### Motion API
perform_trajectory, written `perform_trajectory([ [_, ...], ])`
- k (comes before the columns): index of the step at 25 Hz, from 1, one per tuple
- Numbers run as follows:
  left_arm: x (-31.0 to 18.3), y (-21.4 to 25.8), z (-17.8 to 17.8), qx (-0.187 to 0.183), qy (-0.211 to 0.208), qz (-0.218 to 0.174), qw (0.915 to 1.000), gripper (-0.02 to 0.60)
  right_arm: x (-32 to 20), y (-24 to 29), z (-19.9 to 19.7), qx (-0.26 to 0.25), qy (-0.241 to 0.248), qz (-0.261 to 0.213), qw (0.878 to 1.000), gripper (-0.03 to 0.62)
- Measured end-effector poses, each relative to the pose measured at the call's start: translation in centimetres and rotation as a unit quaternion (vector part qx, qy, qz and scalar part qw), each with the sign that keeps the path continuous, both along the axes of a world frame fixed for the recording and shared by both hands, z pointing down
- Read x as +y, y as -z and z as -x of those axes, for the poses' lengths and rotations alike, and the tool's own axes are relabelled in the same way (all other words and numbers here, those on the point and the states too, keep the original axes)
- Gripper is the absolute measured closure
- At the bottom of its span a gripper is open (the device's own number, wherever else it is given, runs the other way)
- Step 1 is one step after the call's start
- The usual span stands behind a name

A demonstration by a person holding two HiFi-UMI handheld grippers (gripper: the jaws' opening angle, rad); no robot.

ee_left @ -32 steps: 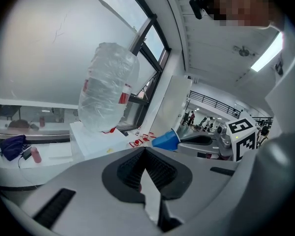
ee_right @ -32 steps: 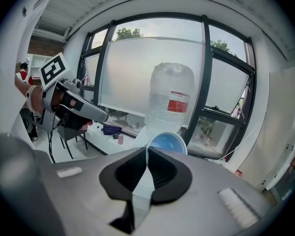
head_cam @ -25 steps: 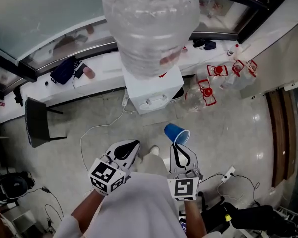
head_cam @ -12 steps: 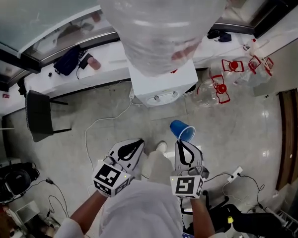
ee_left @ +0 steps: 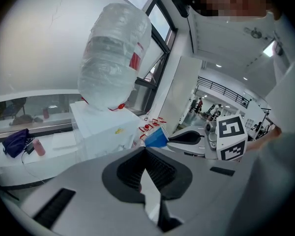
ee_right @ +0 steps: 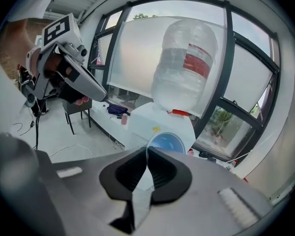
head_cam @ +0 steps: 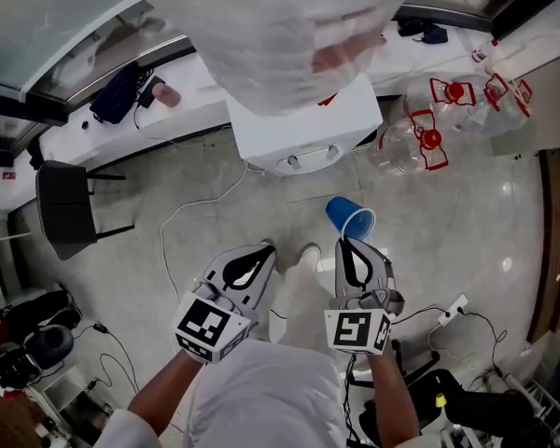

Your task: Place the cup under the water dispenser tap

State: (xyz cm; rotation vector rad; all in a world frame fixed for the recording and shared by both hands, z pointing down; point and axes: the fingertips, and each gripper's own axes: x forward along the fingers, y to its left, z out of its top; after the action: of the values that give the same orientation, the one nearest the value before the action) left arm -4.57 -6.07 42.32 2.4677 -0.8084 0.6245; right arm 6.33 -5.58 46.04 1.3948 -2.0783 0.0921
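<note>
- We read no words: the bottle point(ee_right: 184, 68) carries a red label, its print too small; the dispenser point(head_cam: 303, 124) shows a yellow mark, illegible.
- We see the right gripper point(ee_right: 146, 150) pinching the blue cup point(head_cam: 349, 216) by its rim; the left gripper point(ee_left: 145, 150) is closed, empty.
- The bottle's top is cut off in the head view; bare floor point(head_cam: 289, 205) lies between cup and dispenser.

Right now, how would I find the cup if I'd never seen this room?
Find the big clear water bottle sitting on the white dispenser. In front of it, above the floor, the right gripper pinches the rim of a small cup. It is the only bright blue thing; the jugs nearby are clear with red handles.
</note>
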Motion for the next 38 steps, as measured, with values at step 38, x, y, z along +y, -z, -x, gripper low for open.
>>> perform_trajectory([
  [38,-3.9,-17.9,-5.2,-0.080,-0.023,0.001,0.9965,0.575,-7.1,-21.8,-3.2,0.129,0.091,0.024,0.987,0.572],
])
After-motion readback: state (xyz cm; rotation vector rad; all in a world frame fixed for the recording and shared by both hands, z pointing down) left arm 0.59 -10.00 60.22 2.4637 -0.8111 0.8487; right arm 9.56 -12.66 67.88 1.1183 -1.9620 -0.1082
